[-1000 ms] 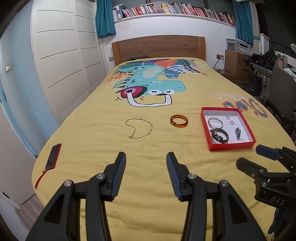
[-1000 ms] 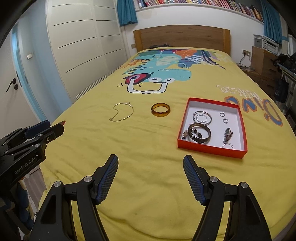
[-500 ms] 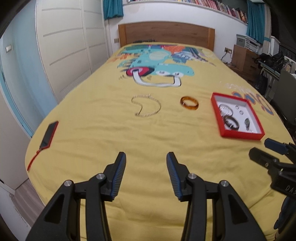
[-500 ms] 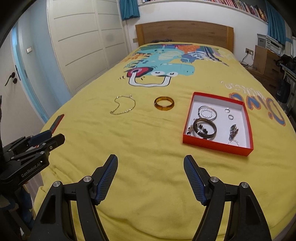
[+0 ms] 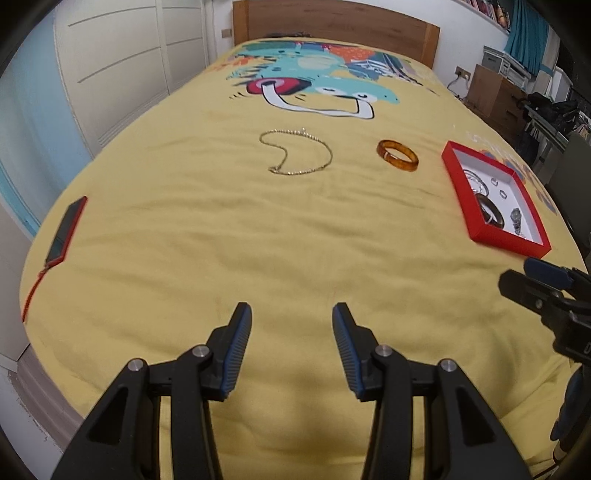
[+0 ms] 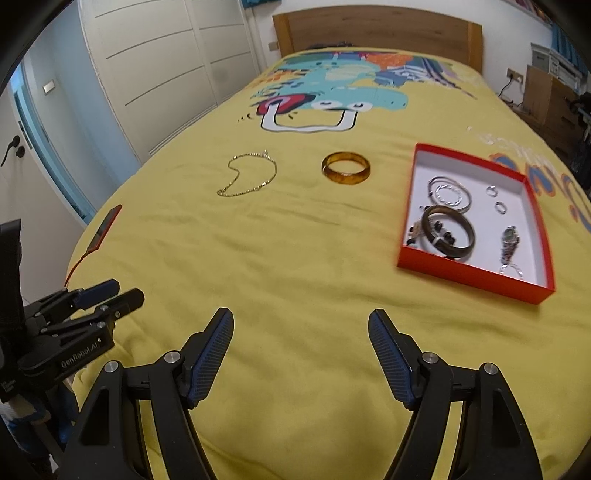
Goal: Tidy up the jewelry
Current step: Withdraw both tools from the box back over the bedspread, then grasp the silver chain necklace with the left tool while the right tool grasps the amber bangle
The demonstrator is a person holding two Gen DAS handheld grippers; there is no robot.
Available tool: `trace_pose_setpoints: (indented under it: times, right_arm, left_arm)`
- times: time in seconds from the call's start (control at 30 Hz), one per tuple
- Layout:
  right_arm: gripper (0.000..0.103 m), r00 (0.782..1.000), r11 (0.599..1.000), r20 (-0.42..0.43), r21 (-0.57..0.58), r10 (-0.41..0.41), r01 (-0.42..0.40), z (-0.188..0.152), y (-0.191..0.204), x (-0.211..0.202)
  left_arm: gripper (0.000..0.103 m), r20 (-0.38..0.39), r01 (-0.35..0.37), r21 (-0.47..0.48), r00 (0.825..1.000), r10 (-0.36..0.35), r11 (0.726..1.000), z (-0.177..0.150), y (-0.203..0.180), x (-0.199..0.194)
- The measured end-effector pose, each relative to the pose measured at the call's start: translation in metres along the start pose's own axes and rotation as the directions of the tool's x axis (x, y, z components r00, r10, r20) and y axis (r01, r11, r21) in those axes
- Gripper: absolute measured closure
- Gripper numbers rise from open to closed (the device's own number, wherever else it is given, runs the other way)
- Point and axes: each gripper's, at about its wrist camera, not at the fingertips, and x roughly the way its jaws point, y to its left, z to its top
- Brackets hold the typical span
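A gold chain necklace [image 5: 295, 153] [image 6: 248, 177] and an amber bangle [image 5: 397, 155] [image 6: 346, 168] lie loose on the yellow bedspread. A red box with a white inside [image 5: 476, 232] [image 6: 465, 273] sits to their right and holds a dark bangle [image 6: 447, 230], silver bracelets, two small rings and a watch. My left gripper [image 5: 291, 332] is open and empty, low over the near part of the bed. My right gripper [image 6: 301, 332] is open wider and empty, also near the front; it shows at the right edge of the left wrist view [image 5: 532, 280].
A red-cased phone [image 5: 66, 230] [image 6: 105, 225] with a cord lies at the bed's left edge. White wardrobe doors [image 6: 166, 66] stand along the left. A wooden headboard [image 6: 376, 29] is at the far end. Cabinets and clutter [image 5: 495, 92] stand to the right.
Both grippers have moved forward and lower over the bed, so the necklace, bangle and red box look nearer. Both grippers stay open.
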Motion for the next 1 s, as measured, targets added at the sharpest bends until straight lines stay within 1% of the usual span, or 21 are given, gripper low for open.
trace_pose_setpoints:
  times: [0.13,0.17,0.2,0.37,0.5,0.6,0.73,0.9,1.0]
  right_arm:
    - [0.028,1.0,1.0,-0.019,-0.004,0.009,-0.009,0.013,-0.002,0.02]
    - [0.028,1.0,1.0,-0.022,-0.007,0.01,-0.01,0.016,-0.002,0.023]
    - [0.028,1.0,1.0,-0.023,-0.009,0.01,-0.01,0.02,-0.003,0.027]
    - [0.028,1.0,1.0,-0.017,-0.009,0.005,-0.006,0.046,-0.013,0.044]
    - [0.028,1.0,1.0,-0.006,-0.011,0.002,-0.002,0.069,-0.019,0.058]
    - [0.028,1.0,1.0,0.005,-0.017,0.003,-0.003,0.087,-0.023,0.068]
    - [0.028,1.0,1.0,0.018,-0.014,0.002,-0.002,0.106,-0.032,0.079]
    - [0.028,1.0,1.0,0.015,-0.013,-0.003,0.003,0.129,-0.045,0.097]
    - [0.028,1.0,1.0,0.007,-0.028,-0.006,0.006,0.138,-0.048,0.108]
  left_arm:
    - [0.058,-0.016,0.038,-0.008,0.999,-0.038,0.999,0.015,0.003,0.018]
    - [0.052,-0.016,0.046,-0.013,0.999,-0.046,0.999,0.02,0.004,0.023]
    - [0.05,-0.014,0.055,-0.019,0.998,-0.055,0.998,0.027,0.005,0.028]
    - [0.049,-0.002,0.106,-0.056,0.994,-0.106,0.993,0.068,0.014,0.055]
    - [0.049,-0.004,0.168,-0.11,0.986,-0.169,0.98,0.106,0.028,0.083]
    - [0.049,-0.009,0.214,-0.159,0.976,-0.218,0.964,0.136,0.037,0.107]
    - [0.049,-0.034,0.246,-0.198,0.966,-0.257,0.949,0.165,0.041,0.143]
    - [0.049,-0.066,0.287,-0.235,0.948,-0.31,0.929,0.176,0.037,0.176]
    - [0.049,-0.078,0.305,-0.226,0.941,-0.329,0.925,0.178,0.028,0.187]
